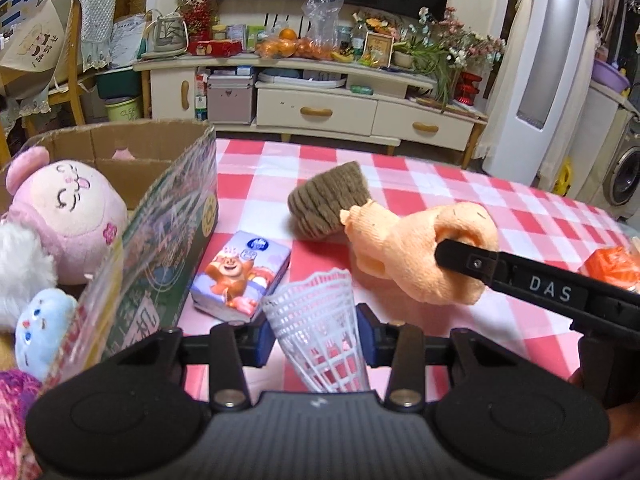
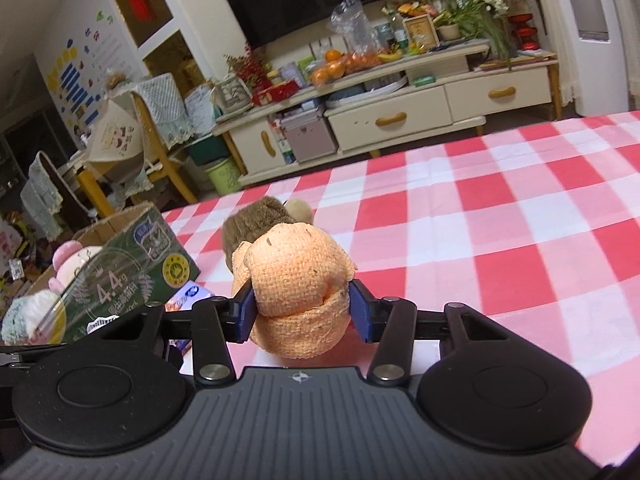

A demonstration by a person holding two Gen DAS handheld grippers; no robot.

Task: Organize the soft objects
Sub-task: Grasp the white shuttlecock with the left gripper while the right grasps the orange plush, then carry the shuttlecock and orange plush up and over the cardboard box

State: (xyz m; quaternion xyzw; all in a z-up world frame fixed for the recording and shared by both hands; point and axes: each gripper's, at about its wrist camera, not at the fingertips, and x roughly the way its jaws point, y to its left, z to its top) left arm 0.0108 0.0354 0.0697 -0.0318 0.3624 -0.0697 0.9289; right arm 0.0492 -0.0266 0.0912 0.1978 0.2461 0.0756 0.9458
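Note:
My left gripper point(image 1: 316, 336) is shut on a white plastic shuttlecock point(image 1: 320, 328), held above the checked table. My right gripper point(image 2: 302, 312) is shut on a rolled orange cloth point(image 2: 298, 280), which also shows in the left wrist view point(image 1: 416, 248) with a right finger point(image 1: 472, 262) pressed into it. A brown knitted item point(image 1: 328, 204) lies just behind the cloth, also seen in the right wrist view point(image 2: 252, 224). A cardboard box point(image 1: 168, 216) at the left holds a pink plush point(image 1: 68, 208), a blue plush point(image 1: 40, 328) and a white fluffy toy point(image 1: 20, 272).
A tissue pack with a cartoon bear point(image 1: 240, 276) lies beside the box. An orange packet point(image 1: 612, 268) sits at the table's right edge. The red-and-white checked cloth point(image 2: 500, 220) stretches to the right. A TV cabinet point(image 1: 320, 100) stands beyond the table.

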